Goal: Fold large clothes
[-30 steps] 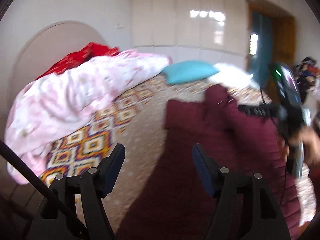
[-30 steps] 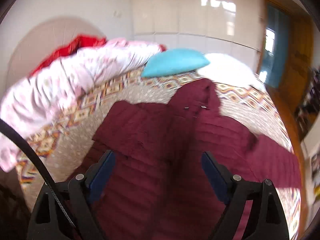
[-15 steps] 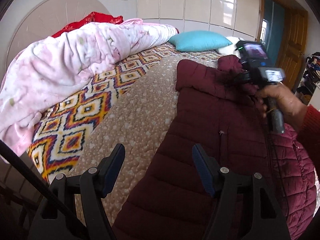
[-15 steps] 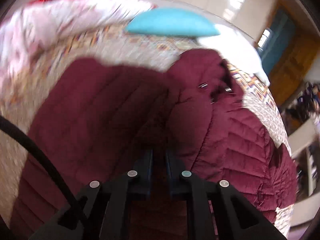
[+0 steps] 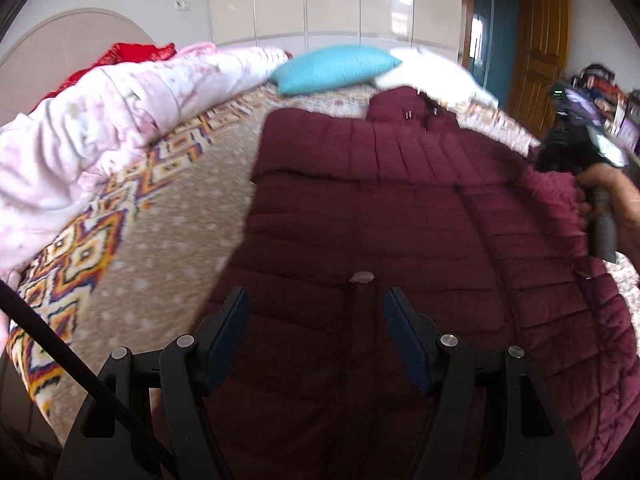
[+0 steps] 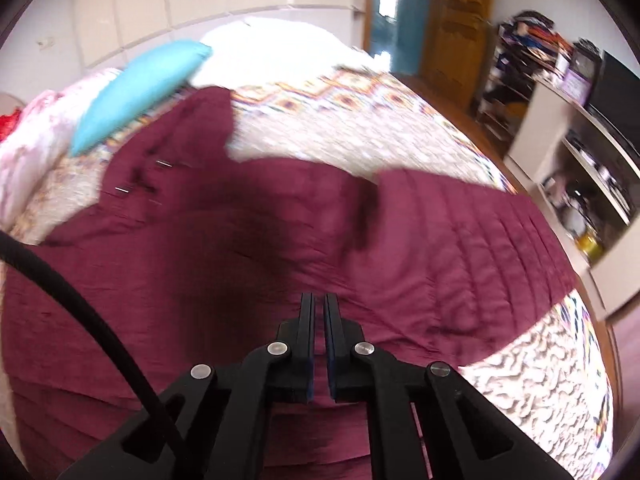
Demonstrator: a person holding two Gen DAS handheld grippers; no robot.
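A large maroon quilted jacket (image 5: 392, 216) lies spread on the bed, collar toward the pillows. It also fills the right wrist view (image 6: 248, 248). My left gripper (image 5: 316, 312) is open and empty, hovering over the jacket's lower front near a small button. My right gripper (image 6: 319, 306) is shut on a fold of the jacket fabric; in the left wrist view it (image 5: 576, 148) sits at the jacket's right edge, held by a hand.
The bed has a patterned beige bedspread (image 5: 132, 248). A pink floral duvet (image 5: 100, 120) is heaped at the left, with a turquoise pillow (image 5: 336, 68) and a white pillow (image 6: 272, 44) at the head. Shelves (image 6: 576, 152) stand to the right of the bed.
My right gripper has stayed shut on the jacket and pulled its front panel out to the right, so the jacket lies opened flatter. My left gripper stays open and has moved over the jacket.
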